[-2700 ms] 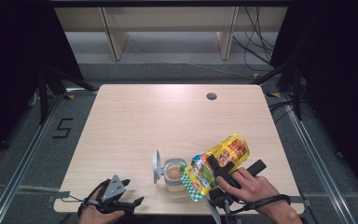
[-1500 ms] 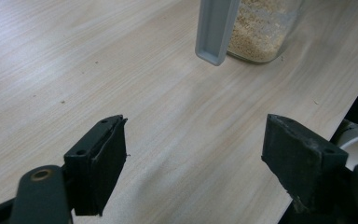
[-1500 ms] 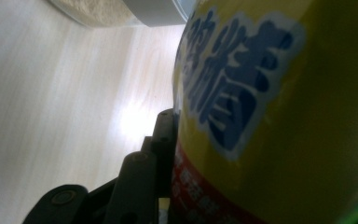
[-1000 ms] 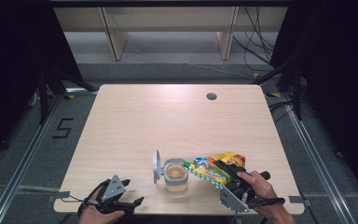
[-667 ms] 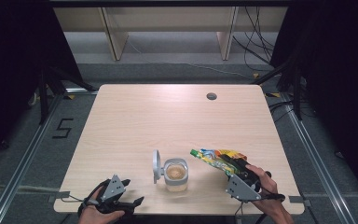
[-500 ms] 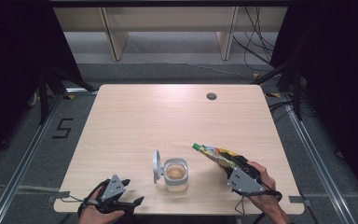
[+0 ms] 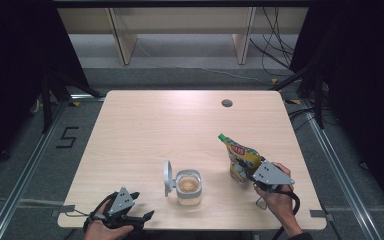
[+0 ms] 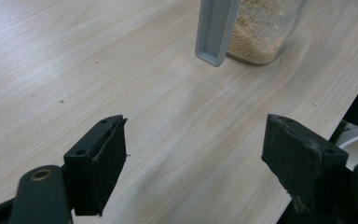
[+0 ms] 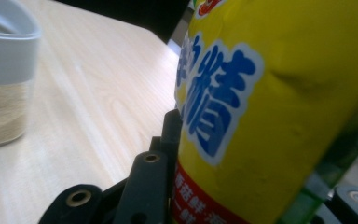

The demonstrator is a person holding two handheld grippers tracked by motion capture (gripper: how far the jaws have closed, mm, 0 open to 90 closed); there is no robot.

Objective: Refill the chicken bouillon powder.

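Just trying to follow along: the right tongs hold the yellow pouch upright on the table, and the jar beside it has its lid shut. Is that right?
Not quite: the jar is open, its grey lid swung up at its left side, as the high view shows. The rest holds: the right tongs grip the yellow pouch upright on the table.

High cam overhead; both gripper cams close, prob. sharing jar.

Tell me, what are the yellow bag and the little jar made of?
The yellow bag looks like soft, glossy plastic film: it dents and shines where the right hand-held gripper squeezes it. The little jar seems to be clear plastic or glass, since the tan grains show through; its flipped-up lid looks like matte grey plastic.
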